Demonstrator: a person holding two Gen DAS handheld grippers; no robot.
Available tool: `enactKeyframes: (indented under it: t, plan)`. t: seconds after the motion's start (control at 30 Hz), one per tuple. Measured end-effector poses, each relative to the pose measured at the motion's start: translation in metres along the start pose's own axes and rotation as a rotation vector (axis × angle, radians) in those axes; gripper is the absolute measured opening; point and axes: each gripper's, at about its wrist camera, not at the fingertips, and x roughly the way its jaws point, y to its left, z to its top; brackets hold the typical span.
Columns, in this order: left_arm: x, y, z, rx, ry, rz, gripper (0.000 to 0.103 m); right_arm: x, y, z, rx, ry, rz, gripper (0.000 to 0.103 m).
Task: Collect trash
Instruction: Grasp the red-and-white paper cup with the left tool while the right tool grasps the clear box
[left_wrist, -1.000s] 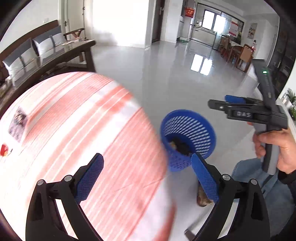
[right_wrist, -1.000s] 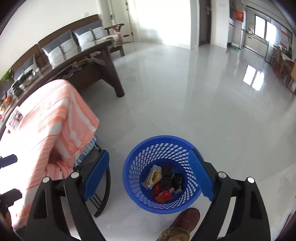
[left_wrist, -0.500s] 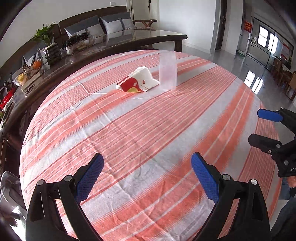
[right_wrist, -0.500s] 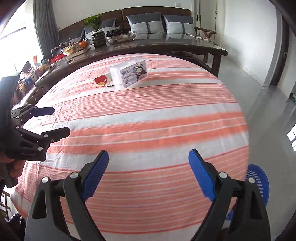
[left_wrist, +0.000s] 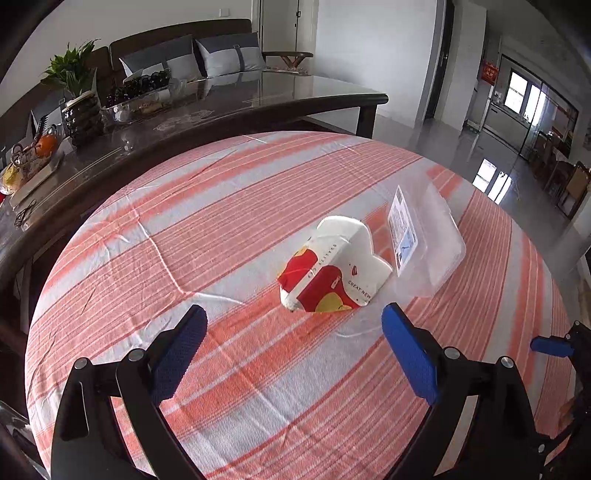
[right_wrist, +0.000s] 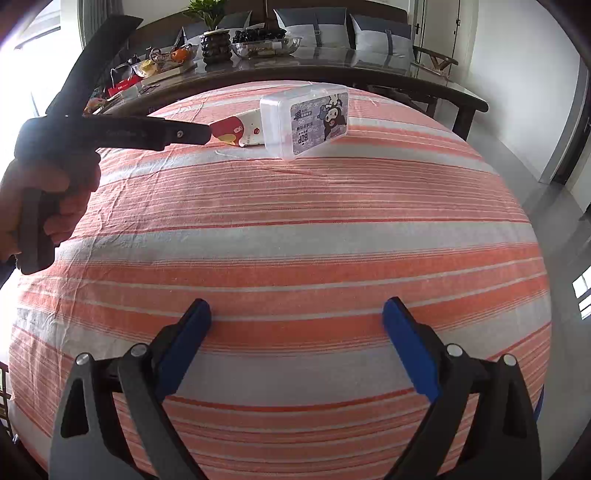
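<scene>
On the bench under an orange-and-white striped tablecloth lie two pieces of trash touching each other: a crumpled white paper carton with red and yellow print and a clear plastic lidded box with a cartoon label. The left tongs gape empty just short of the carton (blue pads well apart). The right tongs are opening over bare cloth, nothing between them, far from the box.
</scene>
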Motion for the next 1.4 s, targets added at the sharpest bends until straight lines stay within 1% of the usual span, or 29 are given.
enactKeyframes:
  t: [0.13,0.2,0.27,0.3,0.33,0.37,0.4,0.43,0.47,0.6,0.63,0.7,0.8,0.83,0.87,0.93,1.0,1.03,1.1,1.13,1.2,1.23,1.3,1.4]
  plan:
    - [0.025,-0.003,0.017,0.052,0.000,0.006,0.094,0.001,0.001,0.001,0.001,0.001,0.001,0.092]
    - [0.036,-0.005,0.020,0.079,0.025,-0.024,0.090,0.001,0.001,0.001,0.001,0.001,0.002,0.092]
    - [0.044,-0.009,0.021,0.103,0.062,-0.079,0.072,0.001,0.001,0.002,0.002,0.001,0.002,0.092]
    - [0.042,-0.010,0.022,0.111,0.052,-0.100,0.067,0.001,0.001,0.002,0.002,0.001,0.002,0.092]
    - [0.041,-0.012,0.021,0.120,0.049,-0.112,0.055,0.001,0.001,0.002,0.002,0.001,0.002,0.092]
    - [0.039,-0.013,0.020,0.121,0.042,-0.094,0.048,0.001,0.001,0.002,0.002,0.001,0.002,0.092]
    - [0.036,-0.012,0.018,0.108,0.041,-0.095,0.046,0.001,0.001,0.002,0.002,0.001,0.002,0.092]
    - [0.031,-0.011,0.014,0.082,0.041,-0.100,0.040,0.001,0.001,0.002,0.002,0.001,0.002,0.092]
    - [0.025,-0.010,0.008,0.051,0.038,-0.082,0.036,0.001,0.001,0.002,0.002,0.001,0.002,0.092]
    - [-0.012,-0.007,-0.031,-0.091,0.056,0.029,0.034,0.001,0.001,0.002,0.002,0.001,0.002,0.092]
    - [-0.024,-0.008,-0.043,-0.120,0.057,0.046,0.035,0.001,0.001,0.002,0.002,0.001,0.002,0.092]
    - [-0.043,-0.013,-0.064,-0.148,0.050,0.061,0.036,0.001,0.001,0.002,0.002,0.001,0.002,0.092]
    - [-0.058,-0.021,-0.086,-0.141,0.032,0.077,0.041,0.001,0.001,0.002,0.001,0.000,0.001,0.092]
    - [-0.059,-0.022,-0.089,-0.135,0.026,0.086,0.050,0.001,0.001,0.002,0.001,0.000,0.000,0.092]
    - [-0.060,-0.022,-0.092,-0.129,0.024,0.094,0.071,0.001,0.001,0.002,0.000,0.000,0.000,0.092]
    - [-0.059,-0.018,-0.095,-0.144,0.030,0.092,0.088,0.000,0.002,0.001,0.000,-0.001,-0.003,0.092]
    - [-0.056,-0.013,-0.095,-0.165,0.041,0.069,0.089,0.000,0.002,0.000,0.001,-0.003,-0.008,0.092]
    - [-0.052,-0.011,-0.094,-0.168,0.057,0.068,0.091,0.000,0.002,0.000,0.001,-0.003,-0.011,0.092]
    - [-0.049,-0.013,-0.092,-0.143,0.067,0.072,0.094,-0.001,0.002,-0.001,0.006,-0.003,-0.009,0.093]
    - [-0.047,-0.017,-0.093,-0.122,0.081,0.081,0.097,-0.001,0.002,-0.001,0.009,-0.003,-0.007,0.093]
    - [-0.043,-0.025,-0.092,-0.072,0.101,0.117,0.099,-0.002,-0.001,0.000,0.020,-0.004,0.006,0.093]
    - [-0.044,-0.025,-0.093,-0.078,0.102,0.112,0.099,-0.002,-0.003,0.002,0.032,-0.003,0.017,0.093]
    - [-0.044,-0.023,-0.093,-0.085,0.100,0.107,0.099,-0.001,-0.012,0.013,0.109,-0.006,0.039,0.093]
    - [-0.044,-0.023,-0.093,-0.086,0.100,0.109,0.099,0.001,-0.022,0.050,0.239,-0.044,0.041,0.093]
